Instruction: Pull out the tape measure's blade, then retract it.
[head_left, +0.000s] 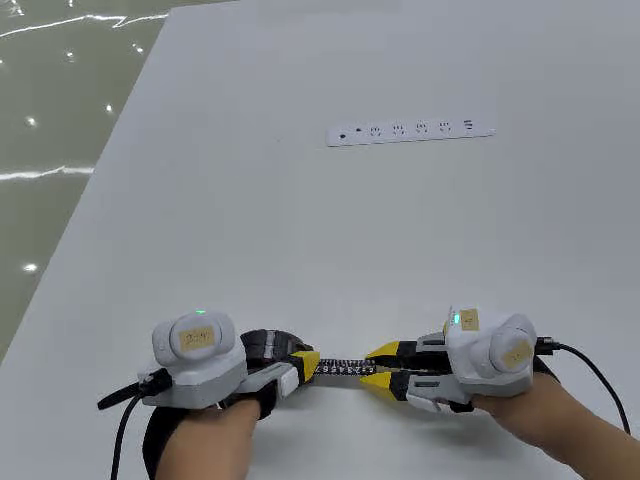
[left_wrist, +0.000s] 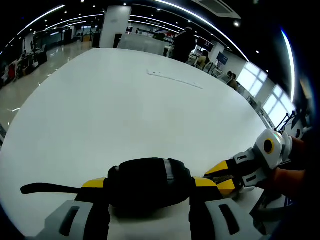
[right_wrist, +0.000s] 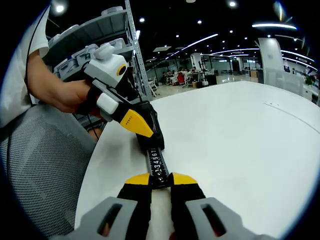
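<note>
Tape measure (head_left: 262, 346) sits at the near edge of the desk (head_left: 350, 230), its black case clamped between the jaws of the left gripper (left_wrist: 149, 186). A short length of blade (right_wrist: 156, 164) is out, numerals up, running from the case mouth toward the person's right. The right gripper (right_wrist: 160, 180) is pinched on the blade's free end, its yellow jaw tips meeting across it. The two grippers face each other tip to tip, near, with the exposed blade forming the line between them. Governing relation: the blade's long axis lies left to right across the person, with the case at its left end. Judgement: extension is at an early stage, and a further pull calls for the right gripper to travel straight along that axis, away from the case; an off-axis pull could kink the blade. A power strip (head_left: 410, 130) lies well apart, no obstruction.
</note>
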